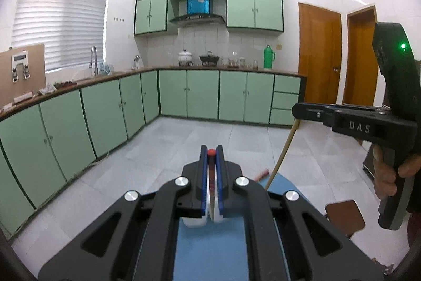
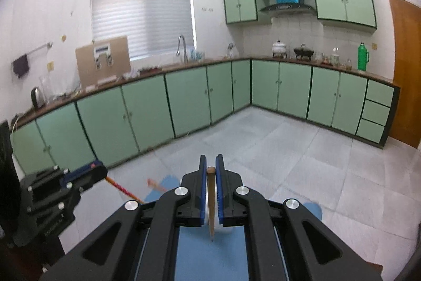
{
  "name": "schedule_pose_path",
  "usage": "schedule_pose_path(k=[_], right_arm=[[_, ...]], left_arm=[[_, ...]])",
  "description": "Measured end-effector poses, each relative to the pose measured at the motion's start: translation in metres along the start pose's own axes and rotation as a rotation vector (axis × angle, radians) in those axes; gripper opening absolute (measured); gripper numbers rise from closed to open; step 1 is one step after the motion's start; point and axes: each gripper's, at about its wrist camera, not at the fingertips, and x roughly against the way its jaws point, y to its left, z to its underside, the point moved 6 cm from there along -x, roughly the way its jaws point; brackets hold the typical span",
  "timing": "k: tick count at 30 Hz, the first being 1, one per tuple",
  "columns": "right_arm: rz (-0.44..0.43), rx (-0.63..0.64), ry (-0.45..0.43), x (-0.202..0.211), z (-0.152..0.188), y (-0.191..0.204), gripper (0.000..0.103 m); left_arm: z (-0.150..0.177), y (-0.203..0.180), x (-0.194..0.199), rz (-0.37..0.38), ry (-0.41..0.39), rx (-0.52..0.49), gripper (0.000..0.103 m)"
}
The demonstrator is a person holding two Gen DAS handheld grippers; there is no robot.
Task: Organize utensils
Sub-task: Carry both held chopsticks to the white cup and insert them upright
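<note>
Chopsticks: red-tipped one [image 1: 211,165] pinched in left tool [image 1: 211,153] | plain wooden one [image 2: 211,191] pinched in right tool [image 2: 211,162]

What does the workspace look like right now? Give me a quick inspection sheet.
Surface: blue table top below both grippers, mostly hidden by them.
Job's things: red-tipped chopstick in the left gripper; plain wooden chopstick in the right gripper; another red-patterned stick lies at the table's far edge; a white container sits under the left gripper.
Clutter: nothing seen on the visible blue area.
Grippers: both shut on their chopsticks, held above the table.
Cables: nothing seen.
Surroundings: green cabinets, counter with green thermos, wooden door, brown stool.
</note>
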Motion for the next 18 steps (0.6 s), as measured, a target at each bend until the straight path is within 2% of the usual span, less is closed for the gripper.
schedule_pose_path(k=[4, 8, 16, 18], right_arm=[[0.027, -0.012, -0.040, -0.023, -0.023, -0.010, 0.007], [0.040, -0.036, -0.040, -0.049, -0.028, -0.021, 0.007], [0.052, -0.052, 0.053, -0.105, 0.008, -0.030, 0.007], [0.047, -0.048, 0.093, -0.113, 0.021, -0.031, 0.007]], left_arm=[[-0.020, 0.009, -0.032, -0.016, -0.022, 0.010, 0.005], [-0.024, 0.017, -0.066, -0.023, -0.010, 0.023, 0.005], [0.012, 0.030, -0.126, -0.008, 0.093, 0.047, 0.005], [0.026, 0.033, -0.140, -0.004, 0.139, 0.052, 0.010]])
